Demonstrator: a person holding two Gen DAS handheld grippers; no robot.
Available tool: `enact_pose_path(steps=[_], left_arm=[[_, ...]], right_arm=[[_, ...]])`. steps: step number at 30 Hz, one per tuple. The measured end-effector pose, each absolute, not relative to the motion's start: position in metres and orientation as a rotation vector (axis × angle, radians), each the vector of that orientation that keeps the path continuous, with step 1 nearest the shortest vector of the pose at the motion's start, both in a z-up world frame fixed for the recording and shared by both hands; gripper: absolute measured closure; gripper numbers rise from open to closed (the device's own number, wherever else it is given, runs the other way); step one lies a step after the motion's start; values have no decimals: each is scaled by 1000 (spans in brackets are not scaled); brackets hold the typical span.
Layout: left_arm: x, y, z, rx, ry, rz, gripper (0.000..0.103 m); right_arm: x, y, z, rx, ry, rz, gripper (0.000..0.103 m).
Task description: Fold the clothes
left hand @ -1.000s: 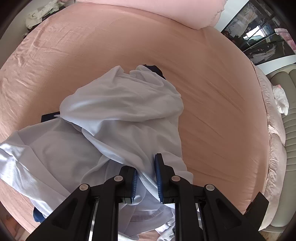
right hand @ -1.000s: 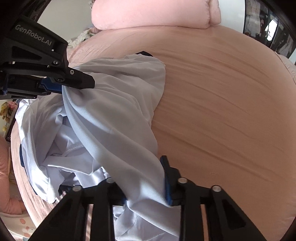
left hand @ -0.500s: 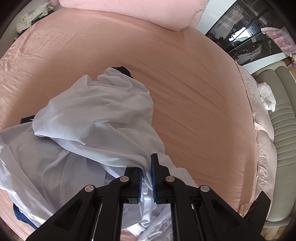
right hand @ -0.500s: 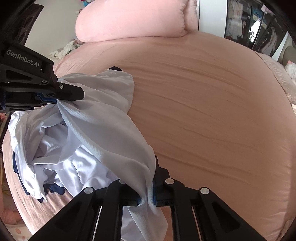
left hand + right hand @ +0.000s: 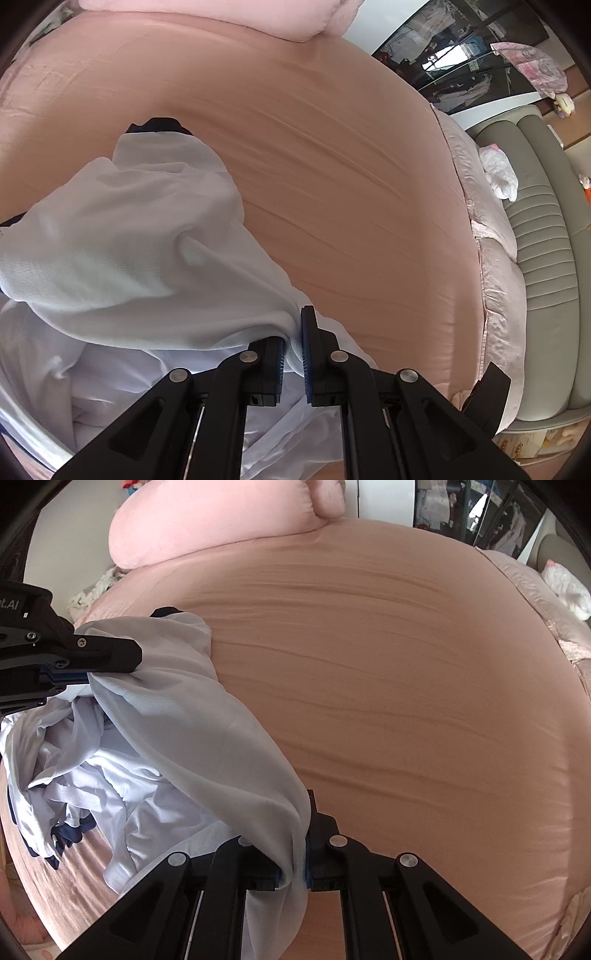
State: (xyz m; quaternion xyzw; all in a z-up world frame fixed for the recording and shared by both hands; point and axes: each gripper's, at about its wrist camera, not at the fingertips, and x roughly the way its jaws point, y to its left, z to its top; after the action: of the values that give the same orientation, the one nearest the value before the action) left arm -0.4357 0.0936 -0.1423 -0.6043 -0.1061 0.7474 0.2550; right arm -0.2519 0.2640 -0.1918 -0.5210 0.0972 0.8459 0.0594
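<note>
Both sets of tongs now clamped shut on the white garment [image 5: 207,738], bunch dragged lower left across the pink bed [image 5: 424,701].
Thin, floppy, light, a bit slick; best pinched at hem edges, like left gripper [image 5: 292,350] and right gripper [image 5: 291,864].

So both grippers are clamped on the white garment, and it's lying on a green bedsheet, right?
Not quite: the bedsheet is peach-pink, not green, as the right wrist view shows. The rest holds: the left gripper and the right gripper each have their jaws shut on the white garment.
</note>
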Motion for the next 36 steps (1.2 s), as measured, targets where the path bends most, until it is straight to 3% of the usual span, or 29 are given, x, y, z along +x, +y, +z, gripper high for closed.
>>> enact_pose_path(steps=[10, 23, 31, 36], left_arm=[[-405, 136, -149, -1628, -263, 1899, 96], [-349, 189, -151, -1613, -86, 1769, 96], [-302, 205, -159, -1588, 16, 1675, 97], [-271, 209, -169, -1596, 40, 1579, 97]], right_arm=[[-232, 296, -203, -1580, 370, 2517, 97], [-228, 326, -209, -1554, 337, 2464, 97], [-223, 333, -215, -1536, 453, 2448, 97], [-207, 317, -213, -1525, 386, 2451, 97]])
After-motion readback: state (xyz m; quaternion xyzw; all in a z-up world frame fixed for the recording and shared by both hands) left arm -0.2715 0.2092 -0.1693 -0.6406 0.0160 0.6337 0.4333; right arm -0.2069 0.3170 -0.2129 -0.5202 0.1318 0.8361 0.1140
